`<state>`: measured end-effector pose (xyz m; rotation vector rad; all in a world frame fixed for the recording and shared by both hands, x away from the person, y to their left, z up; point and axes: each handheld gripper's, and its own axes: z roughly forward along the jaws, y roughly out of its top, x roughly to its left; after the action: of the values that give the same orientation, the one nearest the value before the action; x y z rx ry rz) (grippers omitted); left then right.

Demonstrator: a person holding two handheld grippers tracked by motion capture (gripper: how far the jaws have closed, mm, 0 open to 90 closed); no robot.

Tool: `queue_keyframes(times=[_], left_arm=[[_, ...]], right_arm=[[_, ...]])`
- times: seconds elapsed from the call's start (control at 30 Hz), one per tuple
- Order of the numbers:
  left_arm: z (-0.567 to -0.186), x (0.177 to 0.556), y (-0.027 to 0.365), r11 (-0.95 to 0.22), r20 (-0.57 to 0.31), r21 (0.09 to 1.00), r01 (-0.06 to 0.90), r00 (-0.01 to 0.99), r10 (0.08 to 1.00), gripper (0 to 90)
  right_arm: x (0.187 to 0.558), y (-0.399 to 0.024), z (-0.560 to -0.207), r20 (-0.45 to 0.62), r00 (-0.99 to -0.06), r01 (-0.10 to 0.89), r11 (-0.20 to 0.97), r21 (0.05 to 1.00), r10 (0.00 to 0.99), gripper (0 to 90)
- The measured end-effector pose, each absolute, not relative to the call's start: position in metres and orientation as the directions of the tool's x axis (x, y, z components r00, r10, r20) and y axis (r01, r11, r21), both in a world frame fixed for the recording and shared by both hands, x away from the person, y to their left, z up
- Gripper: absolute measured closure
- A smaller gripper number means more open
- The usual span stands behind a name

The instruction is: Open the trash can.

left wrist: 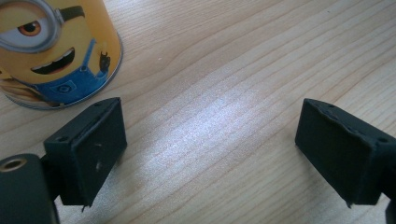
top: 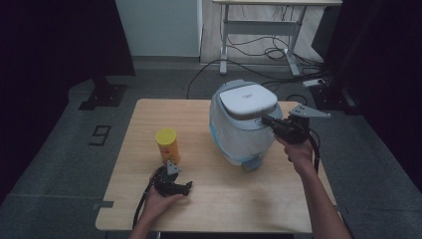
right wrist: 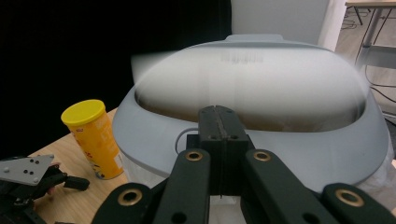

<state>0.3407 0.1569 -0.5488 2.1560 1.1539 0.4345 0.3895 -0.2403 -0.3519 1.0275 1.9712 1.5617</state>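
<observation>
Right gripper (top: 269,121) jaws pressed together against bin lid (top: 248,100) edge, left gripper (top: 183,187) jaws spread beside yellow can (top: 167,144)

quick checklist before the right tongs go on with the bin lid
1. Right tongs closed: ok, jaws together with nothing between them.
2. Tips at the lid: ok, they sit at its front edge; contact cannot tell.
3. Lid shut or ajar: cannot tell, it is blurred in the right gripper view.
4. Bin upright on the table: ok.
5. Can apart from the bin: ok, it stands upright to its left.
6. Left tongs out of the way: ok, open, holding nothing, low over the table near the can.
</observation>
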Motion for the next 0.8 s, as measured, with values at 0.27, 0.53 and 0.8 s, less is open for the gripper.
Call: queue_keyframes(times=[0.27,0.53,0.8], left_arm=[[-0.549,0.341,0.157,-0.405,-0.012,0.676,0.615,0.559,0.829,8.5],[-0.549,0.341,0.156,-0.404,-0.015,0.677,0.616,0.560,0.829,8.5],[-0.549,0.341,0.157,-0.404,-0.014,0.677,0.615,0.560,0.829,8.6]], right_arm=[[0.388,-0.244,-0.351,0.122,-0.632,0.291,0.088,0.953,0.765,89.4],[0.367,-0.265,-0.355,0.127,-0.633,0.257,0.053,0.965,0.764,87.0],[0.348,-0.287,-0.376,0.103,-0.624,0.258,0.080,0.963,0.775,72.9]])
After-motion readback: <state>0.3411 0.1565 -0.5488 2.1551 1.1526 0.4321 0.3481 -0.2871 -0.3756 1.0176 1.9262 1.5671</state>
